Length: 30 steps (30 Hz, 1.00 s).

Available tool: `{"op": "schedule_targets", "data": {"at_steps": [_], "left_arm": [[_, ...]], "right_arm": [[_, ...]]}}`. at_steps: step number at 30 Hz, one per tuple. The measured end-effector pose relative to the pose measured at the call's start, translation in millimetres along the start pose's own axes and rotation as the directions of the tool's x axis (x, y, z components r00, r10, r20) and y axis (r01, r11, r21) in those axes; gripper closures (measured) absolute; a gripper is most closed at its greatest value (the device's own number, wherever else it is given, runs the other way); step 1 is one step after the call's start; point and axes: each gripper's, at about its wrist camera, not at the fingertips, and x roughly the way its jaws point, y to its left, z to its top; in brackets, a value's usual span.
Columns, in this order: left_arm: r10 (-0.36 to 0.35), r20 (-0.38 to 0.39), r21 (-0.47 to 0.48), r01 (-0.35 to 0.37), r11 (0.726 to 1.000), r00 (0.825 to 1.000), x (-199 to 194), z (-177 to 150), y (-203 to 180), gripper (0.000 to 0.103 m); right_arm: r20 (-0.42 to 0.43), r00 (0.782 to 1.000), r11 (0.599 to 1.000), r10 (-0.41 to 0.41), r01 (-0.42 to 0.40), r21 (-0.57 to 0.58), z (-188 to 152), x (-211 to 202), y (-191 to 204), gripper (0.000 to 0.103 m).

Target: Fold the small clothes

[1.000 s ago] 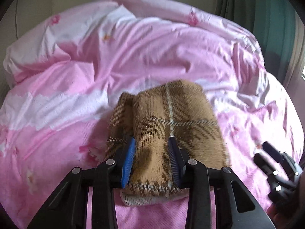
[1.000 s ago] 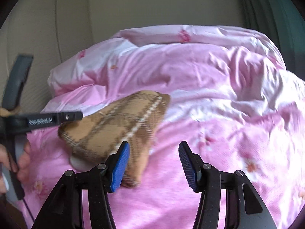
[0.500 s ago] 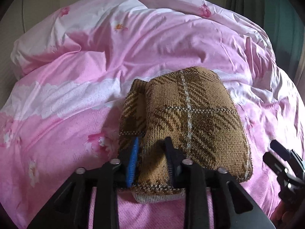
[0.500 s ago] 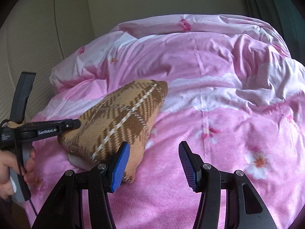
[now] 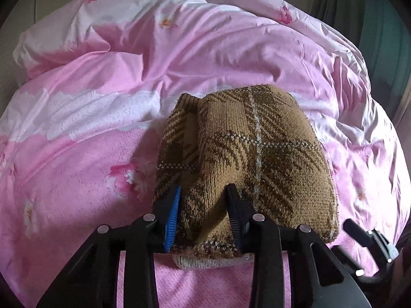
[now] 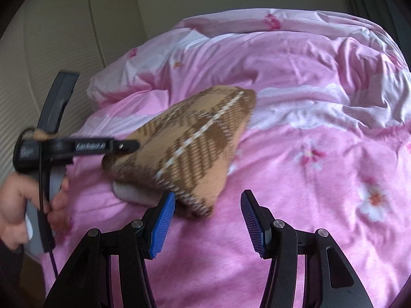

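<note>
Up close, the left gripper [image 5: 203,215] has its jaws clenched on a bunched fold at the near edge of one brown plaid knitted garment [image 5: 246,159], while the right gripper [image 6: 208,217] has its jaws spread apart with nothing between them, its left pad just beside the garment's near corner. One such garment lies folded on the bed's pink flowered duvet [image 5: 102,133], a pale grey hem peeking from under its near edge, with open bedding all round. White lettering on the left gripper's side is too blurred to read; a hand [image 6: 18,205] holds its handle.
</note>
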Motion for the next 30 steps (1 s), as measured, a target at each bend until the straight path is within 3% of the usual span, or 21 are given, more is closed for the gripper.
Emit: {"op": "schedule_targets", "data": {"at_steps": [5, 7, 10, 13, 16, 19, 22, 25, 26, 28, 30], "left_arm": [[-0.006, -0.005, -0.015, 0.006, 1.000, 1.000, -1.2, 0.4, 1.0, 0.069], [-0.016, -0.008, -0.025, 0.016, 1.000, 1.000, -1.8, 1.3, 2.9, 0.069], [-0.028, -0.004, -0.028, 0.028, 0.999, 1.000, -4.1, 1.3, 2.1, 0.069], [-0.049, 0.000, -0.023, 0.049, 0.999, 0.999, -9.9, -1.6, -8.3, 0.071], [-0.029, 0.028, -0.012, 0.029, 1.000, 0.999, -17.2, -16.3, -22.8, 0.072], [-0.039, 0.039, -0.073, 0.041, 0.996, 0.999, -12.0, -38.3, -17.0, 0.072], [-0.049, 0.040, -0.116, 0.054, 0.992, 0.998, -3.9, -50.8, -8.5, 0.072], [-0.030, 0.054, -0.059, 0.033, 0.998, 0.998, -13.4, -42.2, -18.4, 0.072], [-0.031, 0.058, -0.047, 0.034, 0.998, 0.998, -18.6, -35.4, -20.7, 0.072], [-0.031, 0.074, -0.040, 0.034, 0.999, 0.997, -28.4, -24.8, -21.4, 0.067], [-0.047, 0.092, -0.032, 0.050, 0.998, 0.995, -37.6, -13.6, -20.5, 0.061]], "right_arm": [[-0.056, 0.997, 0.998, -0.059, 0.057, -0.038, 4.7, 32.1, 15.7, 0.053], [-0.084, 0.995, 0.998, -0.050, 0.048, -0.032, 6.2, 43.9, 17.1, 0.067], [-0.043, 0.999, 0.999, -0.033, 0.034, 0.030, 7.9, 39.2, 7.9, 0.082], [-0.007, 1.000, 0.987, -0.011, 0.012, 0.161, 7.9, 28.3, -16.4, 0.090], [0.002, 1.000, 0.970, -0.020, 0.019, 0.242, 3.7, 22.5, -32.2, 0.090], [-0.039, 0.999, 0.949, 0.010, 0.002, 0.316, -9.0, 26.8, -47.9, 0.090], [-0.072, 0.997, 0.955, 0.011, 0.011, 0.297, -19.4, 32.8, -49.0, 0.090], [-0.084, 0.996, 0.965, -0.003, 0.024, 0.259, -18.1, 33.4, -42.4, 0.088], [-0.076, 0.997, 0.969, -0.010, 0.028, 0.244, -15.8, 29.5, -39.4, 0.086], [-0.059, 0.997, 0.976, -0.043, 0.055, 0.213, -12.9, 19.8, -35.3, 0.070], [-0.036, 0.996, 0.979, -0.076, 0.082, 0.189, -9.5, 8.5, -32.8, 0.064]]}}
